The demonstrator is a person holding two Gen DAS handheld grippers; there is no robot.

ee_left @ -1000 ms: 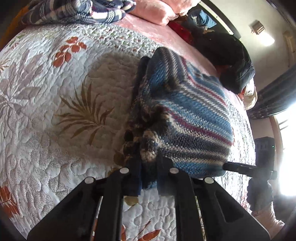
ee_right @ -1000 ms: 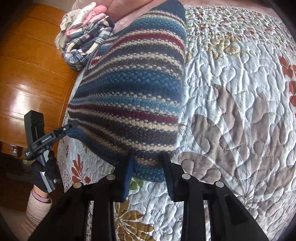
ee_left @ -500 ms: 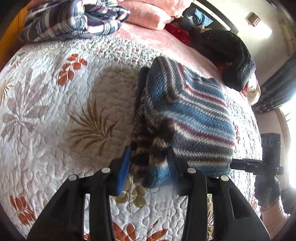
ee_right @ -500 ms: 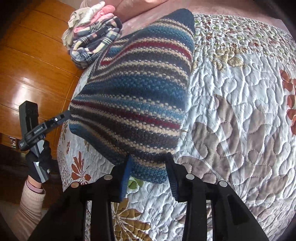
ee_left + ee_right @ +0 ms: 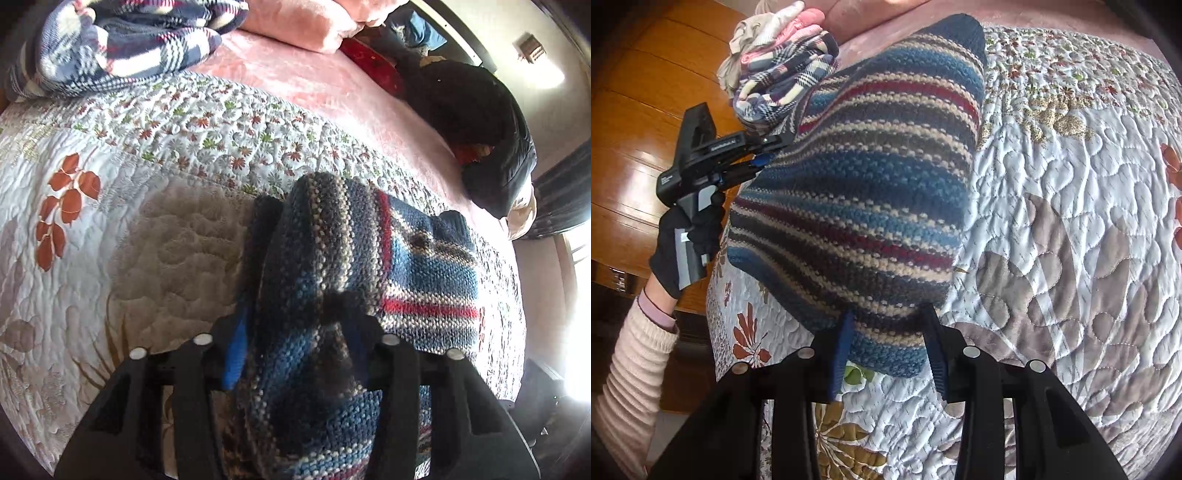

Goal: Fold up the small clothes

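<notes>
Here the striped sweater (image 5: 871, 192) lies folded on the quilt (image 5: 1071, 192) of the bed. The left tongs (image 5: 295, 332) are spread wide, with a thick fold of the knit bunched between the fingers; whether the pads press it cannot be told. The right tongs (image 5: 886, 339) are likewise parted, straddling the near edge of the sweater with gaps at both fingers. In the right wrist view, a gloved hand (image 5: 685, 243) holds the left tongs at the sweater's far corner. A plaid garment (image 5: 122, 48) lies well apart, near a pink pillow (image 5: 306, 26).
</notes>
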